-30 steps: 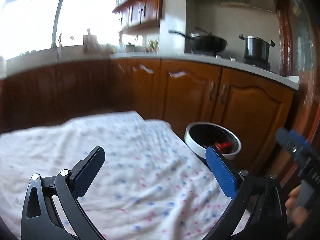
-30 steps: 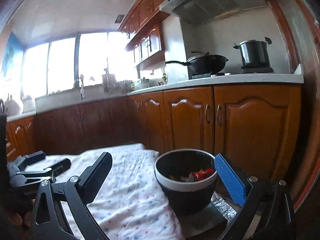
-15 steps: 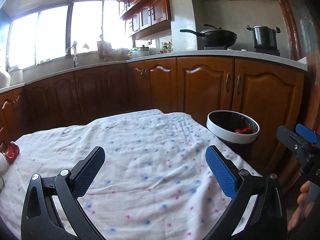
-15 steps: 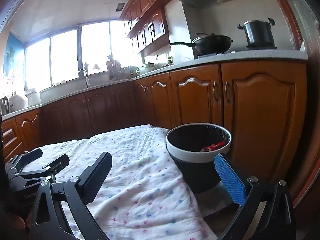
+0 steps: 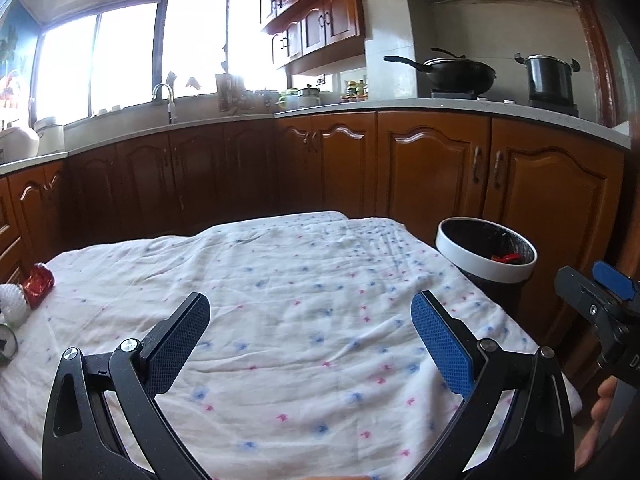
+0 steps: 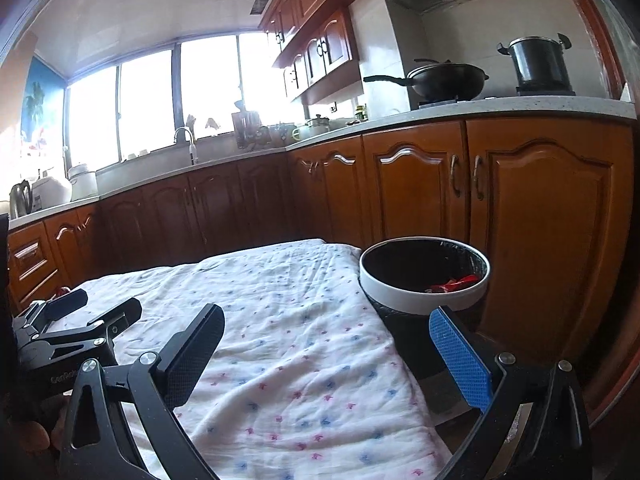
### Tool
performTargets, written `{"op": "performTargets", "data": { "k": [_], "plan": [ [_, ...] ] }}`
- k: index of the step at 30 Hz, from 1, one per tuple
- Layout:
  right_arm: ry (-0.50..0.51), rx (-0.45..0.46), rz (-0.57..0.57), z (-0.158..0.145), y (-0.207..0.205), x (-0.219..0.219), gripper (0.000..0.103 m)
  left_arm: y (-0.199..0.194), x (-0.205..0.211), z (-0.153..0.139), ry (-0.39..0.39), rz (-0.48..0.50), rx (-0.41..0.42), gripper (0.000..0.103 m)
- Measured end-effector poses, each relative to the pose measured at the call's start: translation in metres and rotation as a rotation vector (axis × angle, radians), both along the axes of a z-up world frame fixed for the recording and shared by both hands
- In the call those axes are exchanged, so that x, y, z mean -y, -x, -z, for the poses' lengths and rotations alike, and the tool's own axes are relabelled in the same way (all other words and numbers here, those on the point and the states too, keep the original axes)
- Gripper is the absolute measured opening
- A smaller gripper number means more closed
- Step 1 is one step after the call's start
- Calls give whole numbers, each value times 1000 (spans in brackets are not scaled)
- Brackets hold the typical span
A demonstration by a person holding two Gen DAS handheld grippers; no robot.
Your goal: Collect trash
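Observation:
A black trash bin with a white rim [image 5: 486,264] [image 6: 424,296] stands off the table's right edge, with a red wrapper [image 6: 454,283] inside. My left gripper [image 5: 312,332] hovers open and empty over the white dotted tablecloth [image 5: 280,280]. My right gripper [image 6: 326,344] is open too, empty, near the table's right edge just short of the bin. At the far left of the cloth lie a red crumpled wrapper [image 5: 38,282], a white spiky ball [image 5: 12,300] and a dark round item [image 5: 6,346], well away from both grippers.
Brown kitchen cabinets [image 5: 432,168] run behind the table, with a wok [image 5: 456,72] and a pot [image 5: 548,78] on the counter. In the right wrist view the left gripper [image 6: 84,312] shows at the left. A hand [image 5: 600,412] is at the lower right.
Both cameras have pulled back and tilted up away from the bin. The bin now sits farther off, and the trash at the cloth's left edge has come into the left wrist view.

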State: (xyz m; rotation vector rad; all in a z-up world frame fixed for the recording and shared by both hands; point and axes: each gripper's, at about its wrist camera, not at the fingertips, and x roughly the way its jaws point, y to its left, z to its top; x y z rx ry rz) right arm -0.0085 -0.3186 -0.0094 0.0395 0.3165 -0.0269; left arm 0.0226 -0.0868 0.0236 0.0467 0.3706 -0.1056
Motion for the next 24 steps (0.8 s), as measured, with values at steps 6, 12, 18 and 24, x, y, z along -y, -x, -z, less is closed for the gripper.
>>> {"op": "performTargets", "data": {
  "k": [6,12,18,24],
  "plan": [
    [-5,-2,-13,2,-1,-4,103,2,-7,1,-1,-17,2,103],
    [0,2,-22,1,-1,-7,103,3,-7,-1,-8,-21,12,103],
    [-3,3,-22,0,0,-6,103,5,-7,-1,-8,-20,10,103],
    [-9,6,-26,0,0,-5,103,6,-7,-1,-13,-19,11,103]
  ]
}}
